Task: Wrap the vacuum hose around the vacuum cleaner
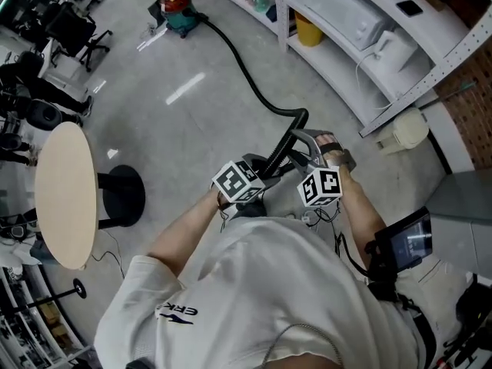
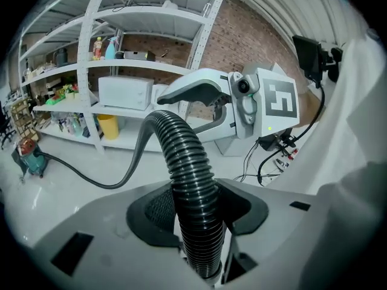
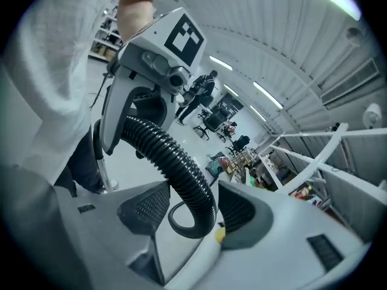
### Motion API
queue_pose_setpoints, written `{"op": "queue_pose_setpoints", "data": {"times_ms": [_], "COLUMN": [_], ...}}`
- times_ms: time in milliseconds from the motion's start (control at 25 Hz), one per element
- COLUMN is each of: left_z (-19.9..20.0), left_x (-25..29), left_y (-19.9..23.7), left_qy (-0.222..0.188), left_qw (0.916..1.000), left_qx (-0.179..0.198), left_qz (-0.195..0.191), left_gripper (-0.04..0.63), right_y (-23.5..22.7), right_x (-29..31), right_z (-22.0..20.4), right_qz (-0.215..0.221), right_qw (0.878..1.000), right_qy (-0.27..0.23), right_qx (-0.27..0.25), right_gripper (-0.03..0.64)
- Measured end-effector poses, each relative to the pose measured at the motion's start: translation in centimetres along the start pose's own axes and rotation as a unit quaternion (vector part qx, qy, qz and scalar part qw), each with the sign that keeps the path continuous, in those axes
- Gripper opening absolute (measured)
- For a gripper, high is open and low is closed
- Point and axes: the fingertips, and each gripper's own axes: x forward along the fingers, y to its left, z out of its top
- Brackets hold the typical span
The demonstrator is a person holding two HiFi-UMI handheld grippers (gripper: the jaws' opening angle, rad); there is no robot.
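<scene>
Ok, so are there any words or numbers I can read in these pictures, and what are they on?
"ERK", perhaps with one more letter: printed on the person's white shirt, seen upside down in the head view.
Marker cubes: black-and-white square patterns only, no words.
Bottles on the shelves: labels too small to read.
Small screen at the person's side: too blurred to read.
</scene>
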Motion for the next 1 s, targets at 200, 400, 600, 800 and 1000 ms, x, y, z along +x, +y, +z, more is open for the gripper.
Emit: {"op": "queue_pose_setpoints", "data": {"times_ms": [200, 400, 600, 800, 1000], "left_z": [-0.7, -1.4, -2.4, -4.2, -5.6], "left_x": [-1.3, -3.3, -6.0, -8.9, -11.6], "left_y": [2.7, 5.7, 9.4, 12.8, 16.1], "left_qy": [0.01, 0.02, 0.015, 0.018, 0.01], "left_qw": [0.9999, 0.9992, 0.9994, 0.999, 0.9989], "left_qx": [0.009, 0.034, 0.03, 0.04, 0.043], "left_qz": [-0.001, -0.002, -0.002, 0.005, 0.015], "left_gripper": [0.173, 0.175, 0.175, 0.175, 0.173], "right_y": [-0.5, -1.9, -3.4, -4.3, -5.2], "right_x": [3.4, 6.7, 10.3, 13.5, 16.7], "right_z": [0.9, 2.9, 5.4, 8.6, 11.5], "right_qz": [0.002, 0.0, -0.005, -0.012, -0.018], "right_qw": [0.999, 0.998, 0.998, 0.997, 0.997], "right_qy": [0.013, 0.018, 0.018, 0.016, 0.016], "right_qx": [-0.047, -0.059, -0.061, -0.068, -0.067], "right_gripper": [0.23, 0.23, 0.225, 0.22, 0.219]}}
